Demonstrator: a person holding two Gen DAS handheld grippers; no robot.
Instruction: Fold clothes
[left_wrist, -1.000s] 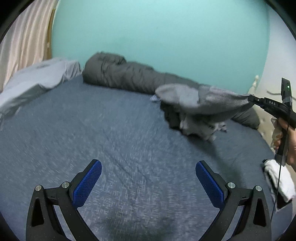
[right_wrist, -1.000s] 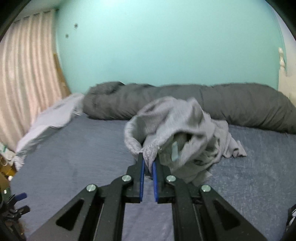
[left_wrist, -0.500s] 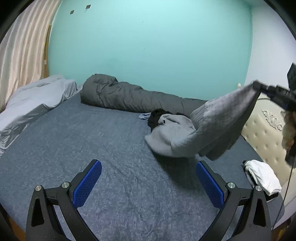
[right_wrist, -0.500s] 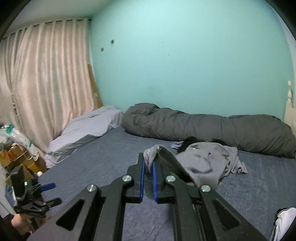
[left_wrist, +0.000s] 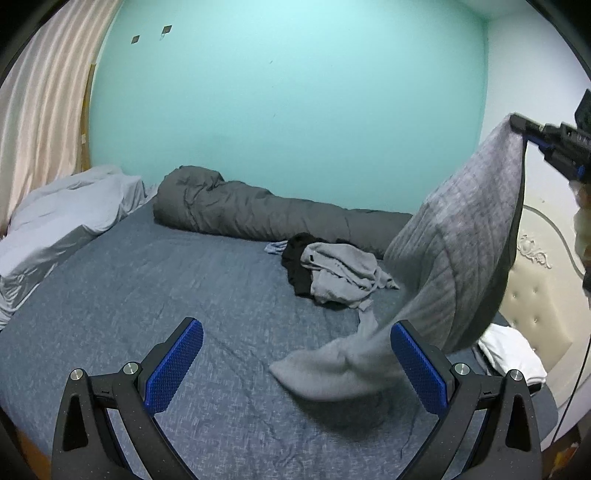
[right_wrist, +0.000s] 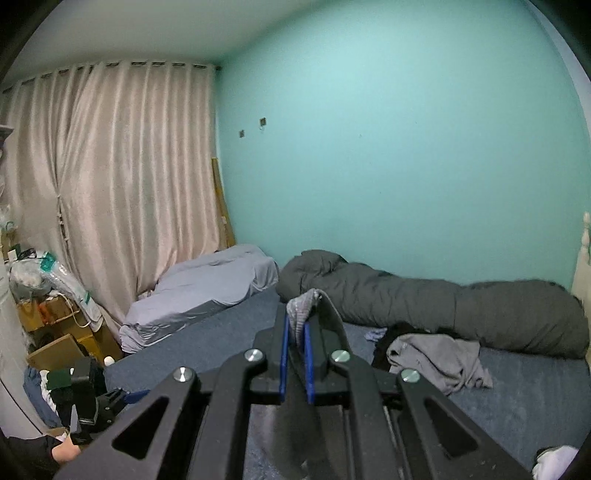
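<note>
My right gripper (right_wrist: 295, 328) pinches the grey sweater (left_wrist: 454, 251) up off the bed (left_wrist: 147, 280), my left gripper (left_wrist: 295, 369) wide, holding nothing

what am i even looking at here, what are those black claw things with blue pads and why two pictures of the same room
No robot here: a person holds a two-finger gripper in each hand, and each gripper carries a wide-angle camera looking along its fingers, hence two views of one bedroom.

The left gripper is open and empty above the bed.

The right gripper is shut on the edge of a grey sweater. From the left camera you see it lifted high, the sweater hanging down with its lower end reaching the bed.

Also on the bed: a pile of clothes, a rolled dark duvet, and something white at the right edge.

The job is folding clothes.
</note>
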